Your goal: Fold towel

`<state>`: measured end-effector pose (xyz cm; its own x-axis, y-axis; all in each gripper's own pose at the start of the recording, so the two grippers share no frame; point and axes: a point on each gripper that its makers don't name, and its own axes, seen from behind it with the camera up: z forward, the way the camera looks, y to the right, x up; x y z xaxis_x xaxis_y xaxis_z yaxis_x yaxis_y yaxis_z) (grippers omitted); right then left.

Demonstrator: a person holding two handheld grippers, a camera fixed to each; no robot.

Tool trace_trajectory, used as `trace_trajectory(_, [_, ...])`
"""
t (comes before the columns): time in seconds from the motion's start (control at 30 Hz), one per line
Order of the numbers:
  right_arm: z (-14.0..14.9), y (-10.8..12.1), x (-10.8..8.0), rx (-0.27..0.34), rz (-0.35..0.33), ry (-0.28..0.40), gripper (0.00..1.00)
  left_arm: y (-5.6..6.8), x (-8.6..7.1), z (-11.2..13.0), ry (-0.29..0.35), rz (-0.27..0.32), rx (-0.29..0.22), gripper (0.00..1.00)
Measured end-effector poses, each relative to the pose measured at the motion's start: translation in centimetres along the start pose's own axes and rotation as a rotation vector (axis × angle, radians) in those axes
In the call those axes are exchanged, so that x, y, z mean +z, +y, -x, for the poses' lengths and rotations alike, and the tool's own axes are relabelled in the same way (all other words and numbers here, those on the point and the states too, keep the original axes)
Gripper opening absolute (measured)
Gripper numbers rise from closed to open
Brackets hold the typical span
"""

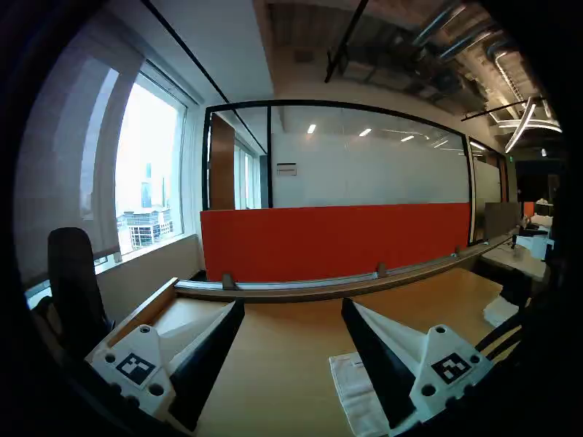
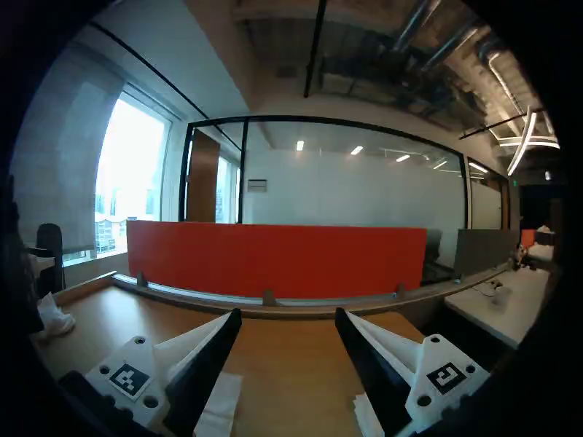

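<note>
White towel (image 1: 353, 386) lies flat on the wooden desk (image 1: 291, 364), partly beneath one finger of the left gripper (image 1: 291, 302); that claw and the right gripper (image 2: 286, 313) both hover spread wide, grasping nothing; a red divider (image 1: 335, 240) stands behind

desk (image 1: 291, 357) wood-look, smooth, low sheen | towel (image 1: 355, 390) at 5 o'clock, white cloth, matt, soft-looking | left gripper (image 1: 291, 302), right gripper (image 2: 286, 312) white matt plastic, black inner faces | divider (image 1: 328, 244) at 12 o'clock, orange, matt | rail (image 1: 291, 283) dull metal | wall (image 1: 364, 171) glossy glass
</note>
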<state>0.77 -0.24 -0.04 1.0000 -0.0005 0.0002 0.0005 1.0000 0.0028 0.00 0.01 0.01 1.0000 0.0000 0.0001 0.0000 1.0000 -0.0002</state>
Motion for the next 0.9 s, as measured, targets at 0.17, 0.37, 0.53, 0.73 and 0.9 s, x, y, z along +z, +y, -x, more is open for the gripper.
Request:
trace_trajectory(0.17, [-0.1, -0.6, 0.1, -0.022, -0.03, -0.021, 1.0, 1.3, 0.8, 0.7, -0.027, 0.035, 0.01, 0.99])
trace_trajectory(0.37, [0.7, -1.9, 0.1, -0.075, -0.105, -0.072, 1.0, 2.9, 1.3, 1.8, -0.071, 0.103, 0.026, 0.99])
trace_trajectory(0.53, [1.3, -3.6, 0.0, -0.126, -0.202, -0.117, 1.0, 4.0, 1.5, 2.4, -0.103, 0.174, 0.03, 0.99])
trace_trajectory(0.73, [2.2, -5.4, -0.4, -0.163, -0.311, -0.173, 1.0, 5.0, 1.4, 2.9, -0.134, 0.248, 0.037, 0.99])
trace_trajectory(0.9, [2.7, -6.4, -0.6, -0.198, -0.373, -0.208, 1.0, 5.7, 1.1, 3.2, -0.16, 0.305, 0.045, 0.99])
